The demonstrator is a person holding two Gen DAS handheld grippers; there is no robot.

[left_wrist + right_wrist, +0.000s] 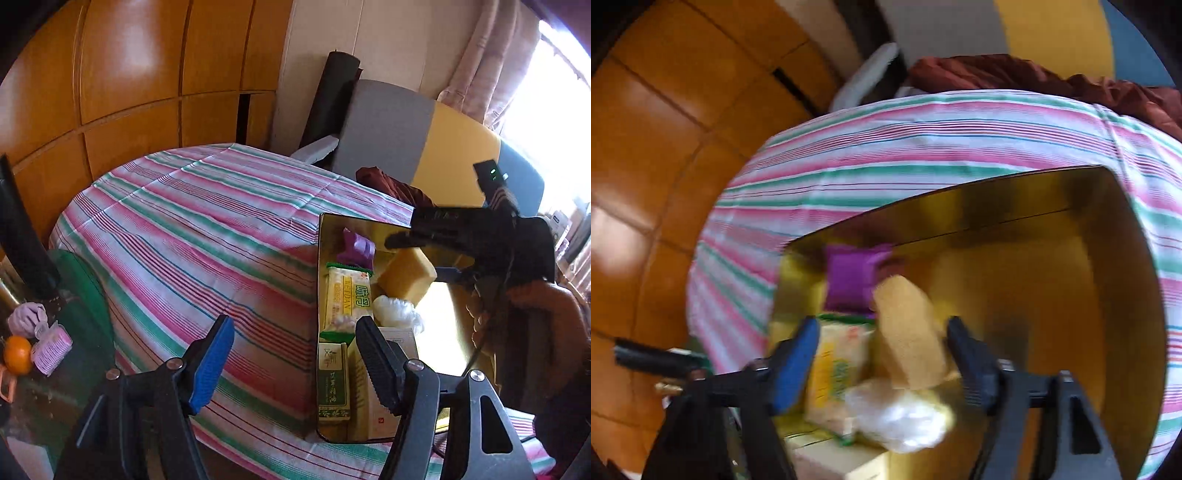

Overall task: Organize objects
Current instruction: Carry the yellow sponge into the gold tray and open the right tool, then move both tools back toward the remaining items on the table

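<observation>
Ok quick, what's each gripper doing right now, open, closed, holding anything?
Left gripper: open, holding nothing, above the cloth beside the tin.
Right gripper: open, the sponge sits loose between its fingers, inside the tin.

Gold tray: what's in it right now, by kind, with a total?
Gold tray holds:
Purple packet: 1
Yellow sponge: 1
Snack bar wrapper: 1
Clear plastic bag: 1
Small boxes: 2
Total: 6

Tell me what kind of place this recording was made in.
Most likely a lived-in room of a home: glossy wooden cabinet doors, a table under a striped cloth bearing a gold box of household odds and ends, and a curtain by a bright window.
</observation>
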